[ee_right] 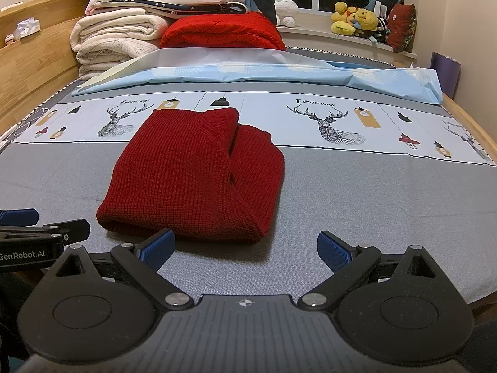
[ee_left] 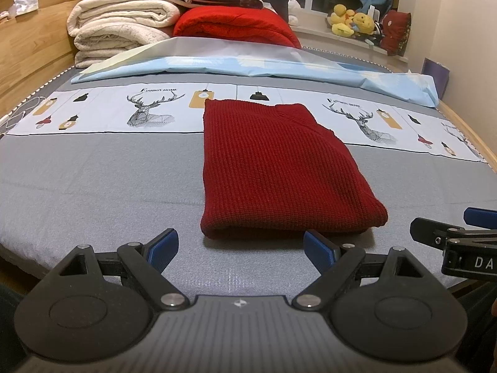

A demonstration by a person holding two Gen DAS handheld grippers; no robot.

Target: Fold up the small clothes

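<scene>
Two wrist views look along one grey-sheeted bed point(ee_left: 93, 180) with a wooden frame. Only the right wrist view shows the split on the folded dark red knitted sweater point(ee_right: 192, 174), a slit between its two overlapping layers near the far right corner; the left wrist view shows the same sweater point(ee_left: 279, 168) as one smooth rectangle. It lies flat on the grey sheet, its far end overlapping a pale printed band with deer heads point(ee_left: 146, 108).

At the headboard end sit a stack of rolled cream blankets point(ee_left: 121, 28), a bright red folded quilt point(ee_left: 233, 25) beside them, and a light blue sheet point(ee_left: 248, 68) laid across. Yellow plush toys point(ee_right: 354, 18) rest on the windowsill.

The left gripper point(ee_left: 240, 247) hangs just short of the sweater's near edge, blue pads spread wide and holding nothing. The right gripper point(ee_right: 245, 248) does likewise, fingers apart and empty.

The band reads "FASHION HOME". The left gripper's side, seen from the right view, reads "GenRobot.AI"; the right gripper's shows only "DA".
</scene>
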